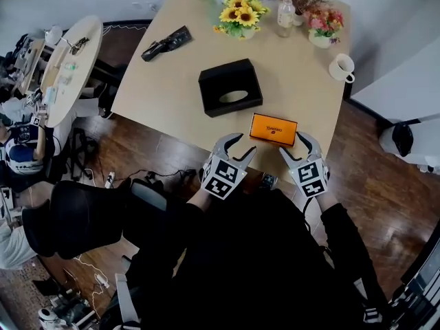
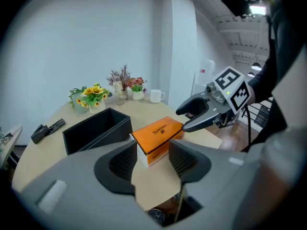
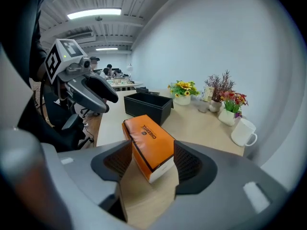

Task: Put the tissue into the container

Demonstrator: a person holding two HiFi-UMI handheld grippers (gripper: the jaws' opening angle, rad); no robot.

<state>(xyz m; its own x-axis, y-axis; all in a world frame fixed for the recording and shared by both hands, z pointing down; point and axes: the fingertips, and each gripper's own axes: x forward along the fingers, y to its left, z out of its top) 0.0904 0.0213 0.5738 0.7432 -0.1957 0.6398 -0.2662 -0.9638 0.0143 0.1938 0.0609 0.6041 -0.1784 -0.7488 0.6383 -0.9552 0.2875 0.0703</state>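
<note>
The orange tissue pack (image 1: 273, 129) lies flat at the near edge of the table (image 1: 172, 81), close to the black container (image 1: 230, 86). It is probably light and squashy, so it is best pinched gently across its short sides. The left gripper (image 1: 242, 146) and right gripper (image 1: 294, 145) flank it, jaws apart, holding nothing.

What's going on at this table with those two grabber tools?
A person is working at the table with a handheld gripper in each hand. The left gripper and the right gripper both point at an orange tissue pack lying near the table's front edge. Both have their jaws apart, and neither grips the pack. The black container sits just beyond the pack, which has not gone in yet.
</note>
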